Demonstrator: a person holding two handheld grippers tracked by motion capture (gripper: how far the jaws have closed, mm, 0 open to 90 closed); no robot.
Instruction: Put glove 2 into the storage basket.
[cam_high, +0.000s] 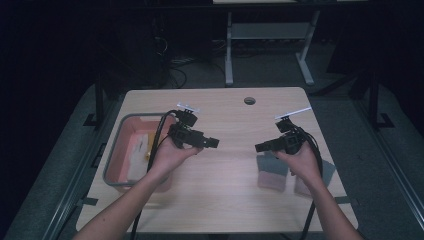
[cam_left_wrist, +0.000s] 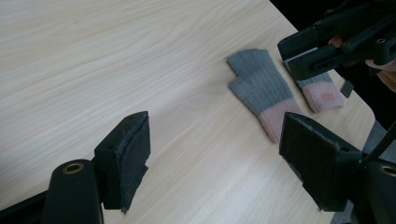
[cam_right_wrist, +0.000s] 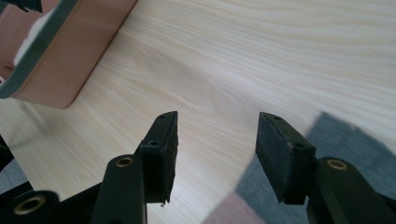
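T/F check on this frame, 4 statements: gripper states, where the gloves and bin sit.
1. The left gripper is open and holds nothing. True.
2. The right gripper is shut on a glove. False: its jaws stand apart, empty, above the table.
3. Two grey-and-pink gloves lie flat on the table. True.
4. The gloves are inside the pink bin. False: they lie on the tabletop at the person's right; the bin sits at the left.
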